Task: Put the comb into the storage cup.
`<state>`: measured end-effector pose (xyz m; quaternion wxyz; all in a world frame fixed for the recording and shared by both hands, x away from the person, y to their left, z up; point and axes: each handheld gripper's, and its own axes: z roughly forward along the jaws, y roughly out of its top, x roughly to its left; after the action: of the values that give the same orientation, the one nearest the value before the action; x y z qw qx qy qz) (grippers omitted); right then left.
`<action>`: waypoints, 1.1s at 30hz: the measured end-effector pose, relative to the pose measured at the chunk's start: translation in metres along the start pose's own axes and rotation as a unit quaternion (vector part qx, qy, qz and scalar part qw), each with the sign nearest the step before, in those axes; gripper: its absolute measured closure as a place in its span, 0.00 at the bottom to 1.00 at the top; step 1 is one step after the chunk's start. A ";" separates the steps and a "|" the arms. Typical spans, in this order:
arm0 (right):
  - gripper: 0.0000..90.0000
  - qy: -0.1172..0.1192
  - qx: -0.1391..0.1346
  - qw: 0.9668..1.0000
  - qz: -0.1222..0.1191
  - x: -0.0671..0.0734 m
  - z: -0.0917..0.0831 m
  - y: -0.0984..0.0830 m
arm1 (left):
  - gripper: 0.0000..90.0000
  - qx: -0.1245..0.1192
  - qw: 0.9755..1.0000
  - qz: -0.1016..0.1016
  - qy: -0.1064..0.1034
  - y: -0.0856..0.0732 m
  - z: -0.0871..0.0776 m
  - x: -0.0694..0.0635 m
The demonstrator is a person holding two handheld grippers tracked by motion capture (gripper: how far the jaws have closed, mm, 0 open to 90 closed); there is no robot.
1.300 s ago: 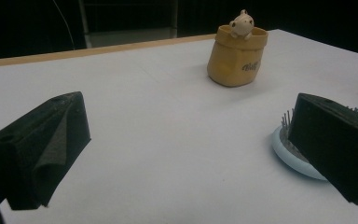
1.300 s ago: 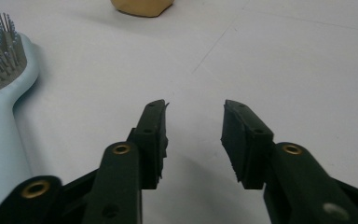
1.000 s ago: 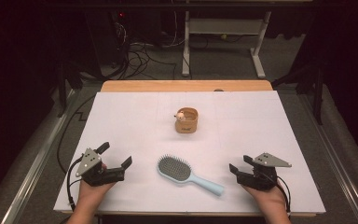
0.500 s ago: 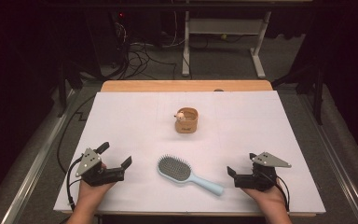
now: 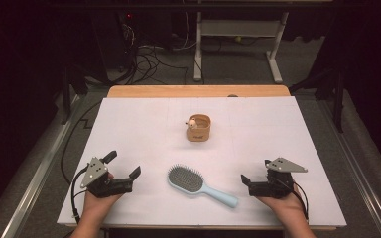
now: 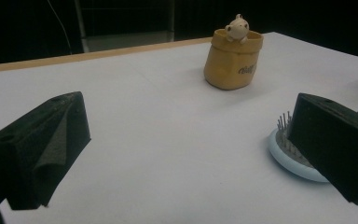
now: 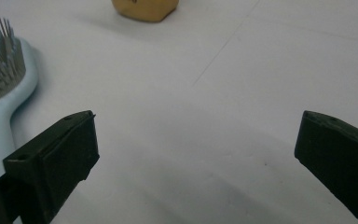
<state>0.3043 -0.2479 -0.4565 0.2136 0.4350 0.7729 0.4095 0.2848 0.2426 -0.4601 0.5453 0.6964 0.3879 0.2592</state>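
Fingers of both grippers are spread wide with nothing between them; the right gripper has just been opening its jaws. It rests near the right edge of the table, just right of the brush, whose handle tip points toward it. The left gripper rests near left, also empty. The brush lies bristles up, near centre, with the cup farther back. The handle is thin and lies flat, so a shallow pinch could slip off it or skid the brush away; a careless lift toward the cup could tip the cup.
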 end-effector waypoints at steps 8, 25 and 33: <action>0.00 0.025 0.080 0.996 -0.029 0.003 0.012 0.009 | 0.00 0.000 1.000 0.003 -0.006 0.000 0.002 -0.002; 0.00 0.040 0.176 0.979 -0.096 0.006 0.022 0.008 | 0.00 0.002 1.000 0.005 -0.008 0.000 0.003 -0.003; 0.00 0.068 0.153 0.981 -0.103 0.015 0.019 0.028 | 0.00 0.004 1.000 0.003 -0.010 -0.001 0.004 -0.003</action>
<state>0.3232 -0.2188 -0.4442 0.1328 0.3518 0.8798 0.2909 0.2858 0.2380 -0.4616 0.5458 0.7022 0.3812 0.2523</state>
